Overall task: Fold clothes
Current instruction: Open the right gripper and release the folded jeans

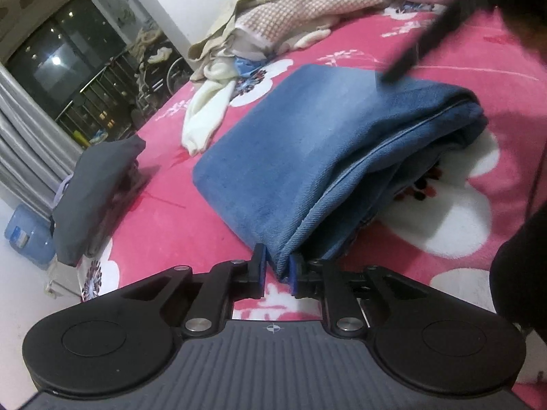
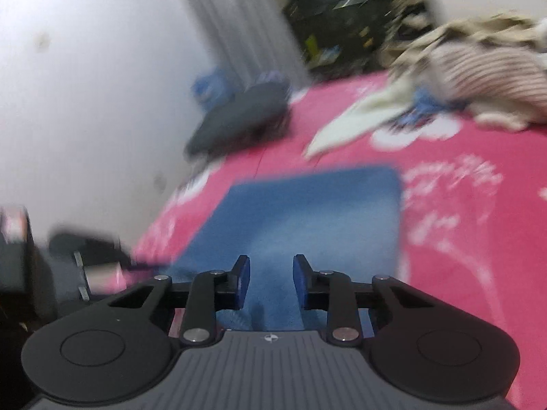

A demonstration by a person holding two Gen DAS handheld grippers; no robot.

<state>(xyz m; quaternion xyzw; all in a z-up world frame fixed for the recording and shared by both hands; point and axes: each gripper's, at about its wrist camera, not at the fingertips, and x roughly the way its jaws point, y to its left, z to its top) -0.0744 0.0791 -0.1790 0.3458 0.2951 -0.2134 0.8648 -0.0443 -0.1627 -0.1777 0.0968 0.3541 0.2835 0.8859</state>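
Note:
A folded pair of blue jeans (image 1: 307, 143) lies on the pink flowered bedspread (image 1: 461, 78). My left gripper (image 1: 277, 266) is shut on the near corner of the jeans. In the blurred right wrist view the jeans (image 2: 307, 212) lie flat under my right gripper (image 2: 271, 280), whose jaws stand apart above the cloth with nothing clamped. A blurred black gripper finger (image 1: 430, 34) of the right hand shows over the far edge of the jeans in the left wrist view.
A folded dark grey garment (image 1: 95, 184) lies at the bed's left edge. A heap of unfolded clothes (image 1: 273, 24), beige, checked and white, sits at the far side. A blue bin (image 1: 27, 235) stands on the floor by the curtain.

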